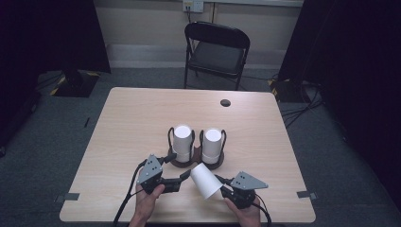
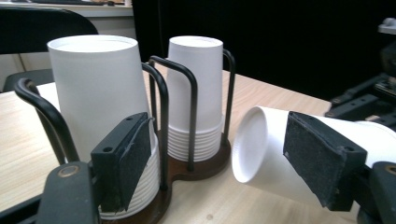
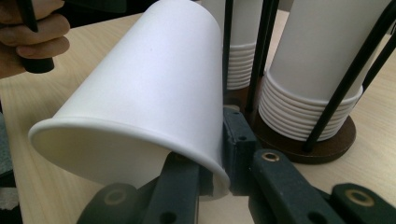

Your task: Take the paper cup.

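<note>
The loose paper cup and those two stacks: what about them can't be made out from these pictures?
- Inside of the loose cup: right gripper view, mouth faces away; the right gripper covers part of its rim.
- Cup count in the left stack: left gripper view, the left gripper pad hides the lower rims.
- The right stack: its top is closed, so nothing inside shows.
- Holder base: high view, too small and dark.

Two stacks of white paper cups are counted, the left stack (image 1: 182, 140) and the right stack (image 1: 212, 144), in one dark wire holder (image 1: 196, 161). One single cup (image 1: 206, 181), two grippers, one table (image 1: 142, 113) and one folding chair (image 1: 216, 53) are seen.
</note>
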